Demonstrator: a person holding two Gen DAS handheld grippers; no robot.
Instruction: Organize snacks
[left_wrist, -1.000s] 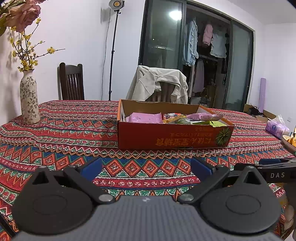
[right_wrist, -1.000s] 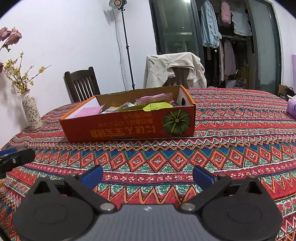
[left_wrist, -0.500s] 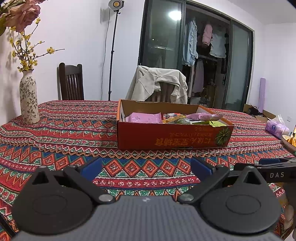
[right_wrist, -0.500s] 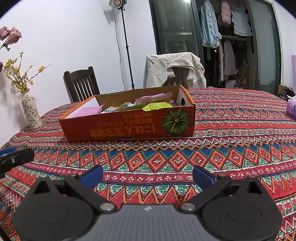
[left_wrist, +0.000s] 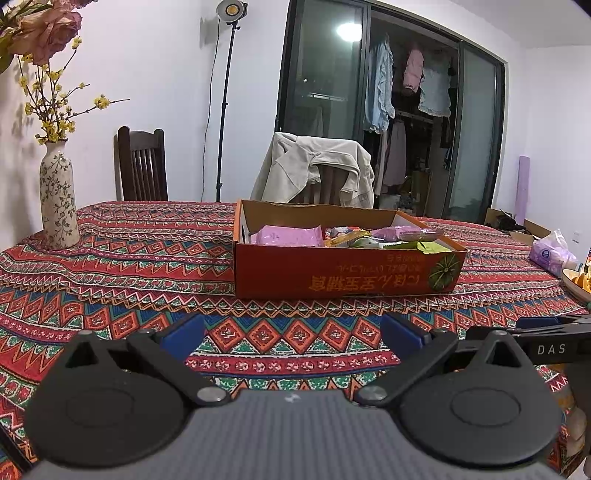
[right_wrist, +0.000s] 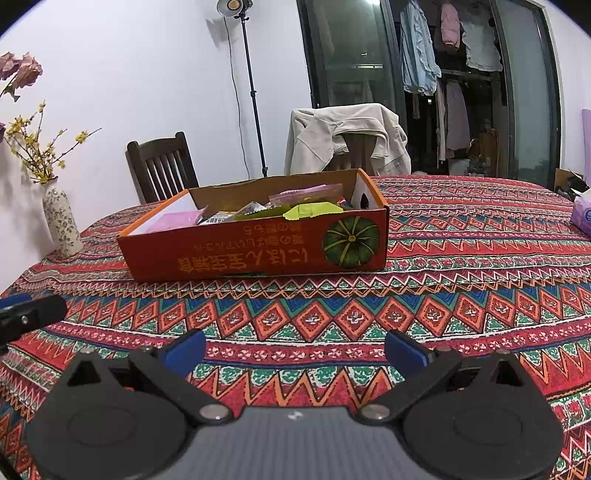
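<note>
**Snacks boxed, both tongs idle**

The red cardboard box sits toward the middle of the bench, its long printed side facing the near edge. Inside it lie the snacks: a pink packet at the left end, a yellow-green packet near the right end, and several more wrappers between them that are too jumbled to sort out by eye.

The left tongs hover above the near edge of the bench with their fingers spread wide and nothing between them. The right tongs do the same, spread and empty, well short of the box.

No loose snack shows on the cloth in either view (the bag and the dish at the right edge may or may not count). By my judgement the gathering looks largely done; what remains, if anything, is tidying the packets within the box.
</note>
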